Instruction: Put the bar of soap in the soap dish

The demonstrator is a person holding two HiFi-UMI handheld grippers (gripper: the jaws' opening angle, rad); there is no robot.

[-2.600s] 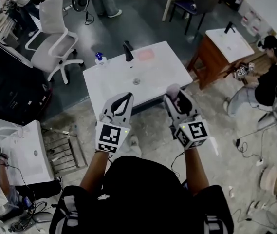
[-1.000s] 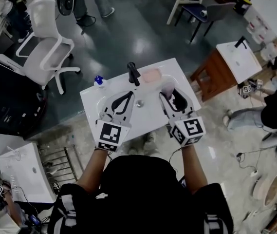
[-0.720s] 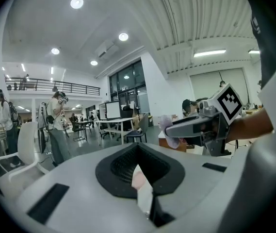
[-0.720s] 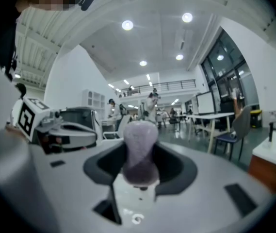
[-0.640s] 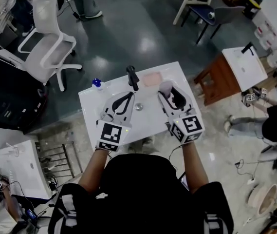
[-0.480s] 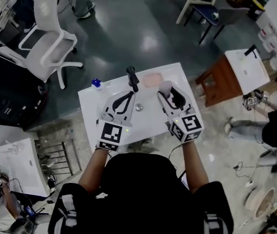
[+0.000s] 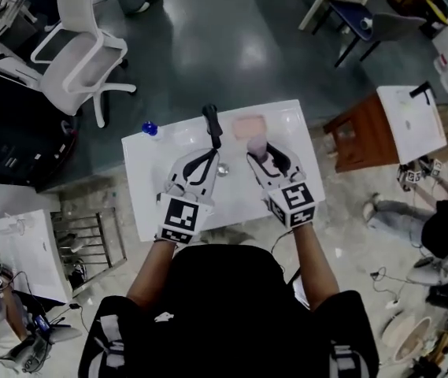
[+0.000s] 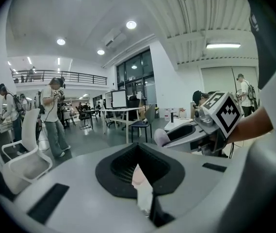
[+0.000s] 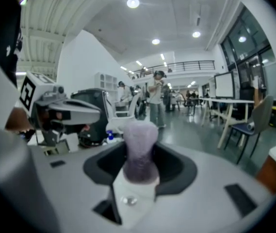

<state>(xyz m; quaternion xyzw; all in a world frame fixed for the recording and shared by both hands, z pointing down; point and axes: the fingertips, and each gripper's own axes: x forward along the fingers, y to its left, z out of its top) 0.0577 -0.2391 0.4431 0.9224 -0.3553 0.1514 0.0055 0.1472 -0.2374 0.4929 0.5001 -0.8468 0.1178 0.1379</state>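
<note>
Clamping the bar of soap by its near end in the jaws of the right gripper, with most of its length left free ahead of the tips, probably so it can be laid down without the jaws fouling the pink soap dish. Holding it over the white desk, just short of the dish and beside the black tap. Pointing its free end forward toward the dish, long axis in line with the jaws. Holding the left gripper over the basin, jaws pressed together on nothing, seemingly idle and out of the way.
</note>
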